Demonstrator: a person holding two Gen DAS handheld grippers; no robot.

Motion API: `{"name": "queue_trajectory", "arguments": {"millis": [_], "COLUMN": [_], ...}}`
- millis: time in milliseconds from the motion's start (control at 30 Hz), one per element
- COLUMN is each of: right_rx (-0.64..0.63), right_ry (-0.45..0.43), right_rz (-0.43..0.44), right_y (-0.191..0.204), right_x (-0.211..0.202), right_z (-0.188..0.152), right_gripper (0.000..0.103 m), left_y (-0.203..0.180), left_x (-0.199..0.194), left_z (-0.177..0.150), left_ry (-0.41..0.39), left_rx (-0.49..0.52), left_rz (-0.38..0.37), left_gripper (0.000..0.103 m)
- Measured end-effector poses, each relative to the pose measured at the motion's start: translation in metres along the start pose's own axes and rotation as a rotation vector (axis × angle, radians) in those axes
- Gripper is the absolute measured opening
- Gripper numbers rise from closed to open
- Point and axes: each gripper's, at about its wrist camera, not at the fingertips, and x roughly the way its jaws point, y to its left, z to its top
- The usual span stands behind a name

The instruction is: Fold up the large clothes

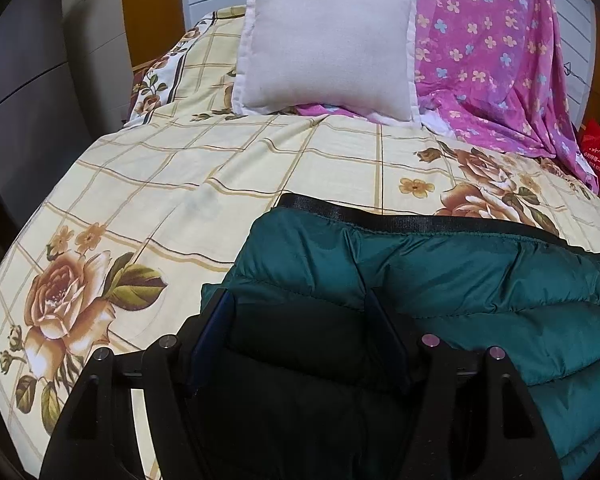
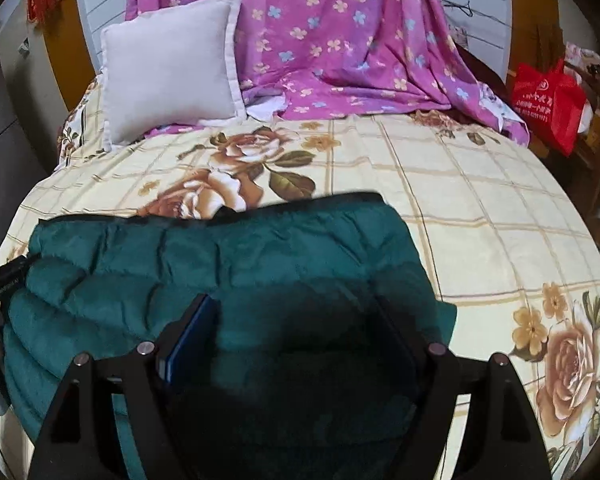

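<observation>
left tool (image 1: 298, 334) spread over teal puffer jacket (image 1: 460, 280); right tool (image 2: 292, 332) spread likewise | red bag (image 2: 548, 96) print unreadable | grey pillow (image 1: 324, 40) beyond

I see a bed (image 1: 204, 168) covered by a cream checked sheet with brown rose prints. A green padded jacket (image 1: 460, 280) lies flat on it, lower centre of both views. A white pillow (image 1: 324, 40) and a purple flowered cloth (image 1: 492, 48) rest on it at the top of frame.
</observation>
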Motion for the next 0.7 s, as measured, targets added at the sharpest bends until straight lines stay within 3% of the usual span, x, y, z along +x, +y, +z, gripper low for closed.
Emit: {"name": "queue_trajectory", "arguments": {"millis": [267,533,700], "right_rx": [0.022,0.021,0.052], "right_ry": [0.006,-0.036,-0.017], "right_rz": [-0.017,0.028,0.011], "right_y": [-0.003,0.0,-0.01], "right_x": [0.024,-0.037,-0.042], "right_z": [-0.008,-0.022,-0.043], "right_gripper": [0.087,0.087,0.087], "left_y": [0.0,0.009,0.008], "left_x": [-0.001,-0.016,-0.029], "left_z": [-0.002,-0.01,-0.015], "left_ry": [-0.013,-0.024,-0.03], "left_rx": [-0.013,-0.063,-0.054], "left_rz": [-0.004,-0.031,-0.026], "left_gripper": [0.05,0.05,0.05]}}
